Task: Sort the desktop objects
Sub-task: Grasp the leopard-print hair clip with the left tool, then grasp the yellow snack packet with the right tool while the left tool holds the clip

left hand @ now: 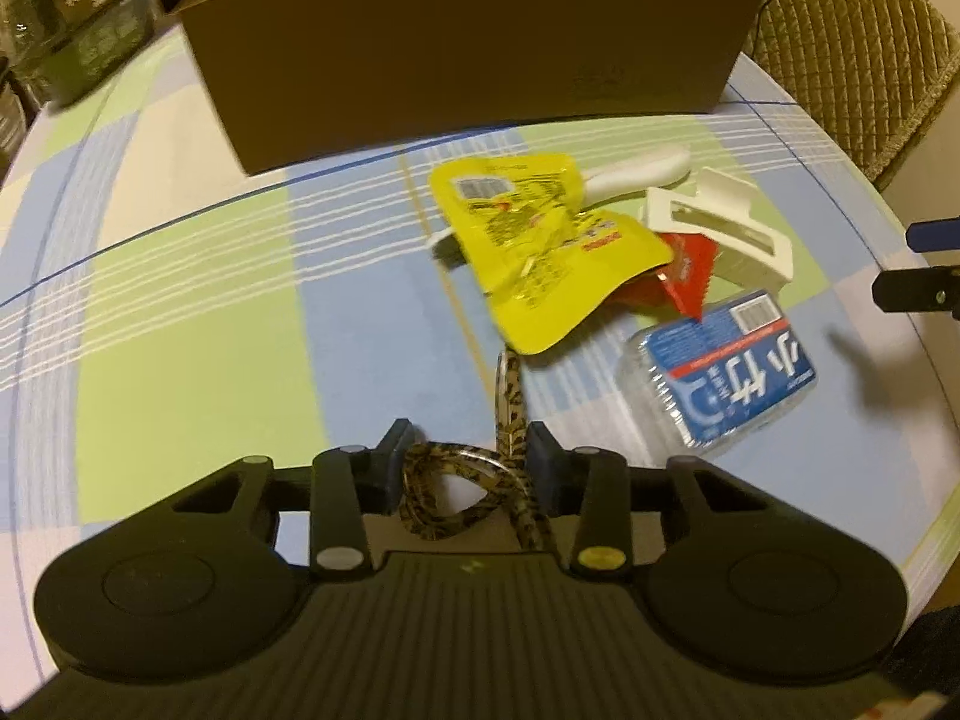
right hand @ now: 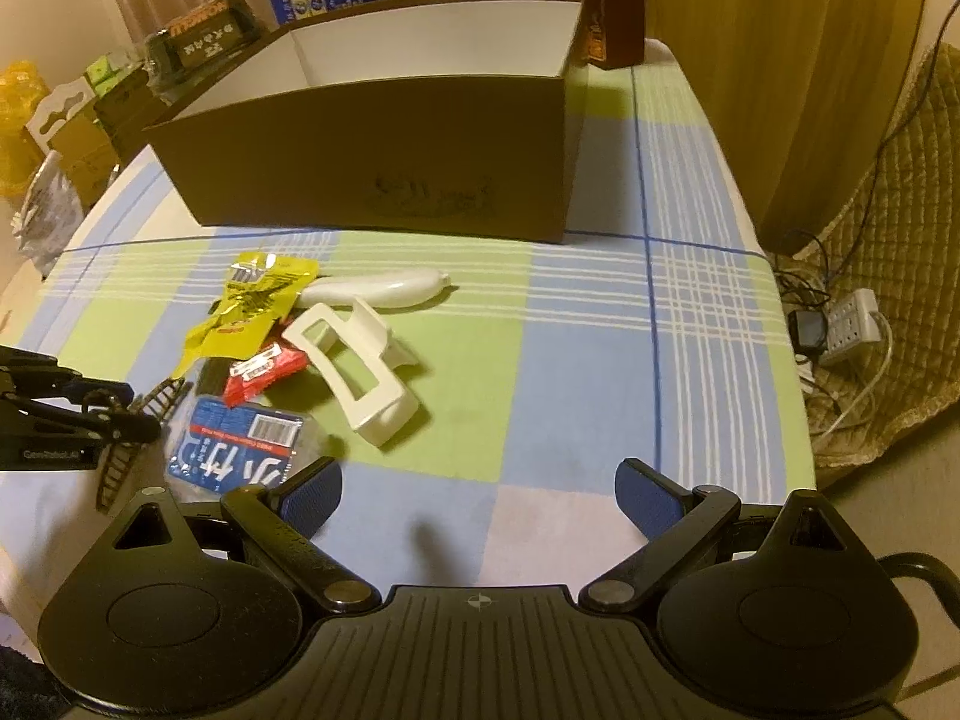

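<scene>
1. Left tongs (left hand: 469, 461) pinch a leopard-print hair clip (left hand: 510, 414) near the table's (left hand: 180, 276) near edge; its long axis points away toward the far box (left hand: 468, 54).
2. Right tongs (right hand: 480, 495) gape open, holding nothing, over the cloth.

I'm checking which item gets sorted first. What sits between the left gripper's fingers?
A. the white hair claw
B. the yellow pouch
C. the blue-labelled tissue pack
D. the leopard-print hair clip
D: in the left wrist view the left gripper has its pads against the leopard-print hair clip, while the other three items lie apart on the tablecloth.
</scene>
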The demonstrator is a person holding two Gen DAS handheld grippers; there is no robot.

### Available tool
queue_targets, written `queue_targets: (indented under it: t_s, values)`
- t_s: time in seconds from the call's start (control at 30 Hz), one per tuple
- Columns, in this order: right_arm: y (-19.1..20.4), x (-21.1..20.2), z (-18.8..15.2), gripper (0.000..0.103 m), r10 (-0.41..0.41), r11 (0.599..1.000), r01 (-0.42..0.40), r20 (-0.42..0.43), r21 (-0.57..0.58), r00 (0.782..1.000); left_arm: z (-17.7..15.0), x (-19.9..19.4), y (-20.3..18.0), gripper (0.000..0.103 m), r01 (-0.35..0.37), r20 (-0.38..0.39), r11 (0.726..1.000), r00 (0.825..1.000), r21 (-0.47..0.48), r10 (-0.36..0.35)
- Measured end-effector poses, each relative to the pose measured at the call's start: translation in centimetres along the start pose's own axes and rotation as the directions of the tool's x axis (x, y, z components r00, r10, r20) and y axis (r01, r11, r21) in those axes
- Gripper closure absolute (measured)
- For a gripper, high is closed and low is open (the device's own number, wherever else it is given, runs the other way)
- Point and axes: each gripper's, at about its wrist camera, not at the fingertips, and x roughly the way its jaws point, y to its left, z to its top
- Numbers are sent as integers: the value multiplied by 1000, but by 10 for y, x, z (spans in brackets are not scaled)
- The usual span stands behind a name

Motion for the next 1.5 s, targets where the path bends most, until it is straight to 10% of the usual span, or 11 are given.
queue_targets:
  t_s: [0.4, 0.8, 1.33, 1.4, 1.5]
  values:
    - [43, 0, 17, 8, 118, 974, -94, 106, -206, 987, -28, -20, 61, 69, -118, -14, 981, 993, -156, 117]
    - [104, 55, 57, 8, 229, 943, -225, -12, -244, 973, -32, -29, 107, 71, -167, -8, 946, 985, -278, 172]
    - [134, 128, 105, 10, 156, 970, -196, -255, -142, 954, -11, -13, 131, 71, -140, 18, 949, 988, -282, 151]
    - [140, 135, 104, 30, 132, 972, -177, -265, -153, 955, -8, -11, 132, 71, -137, 21, 951, 989, -279, 148]
    - [147, 138, 100, 35, 96, 971, -147, -252, -191, 963, -5, -8, 134, 70, -131, 22, 953, 990, -273, 143]
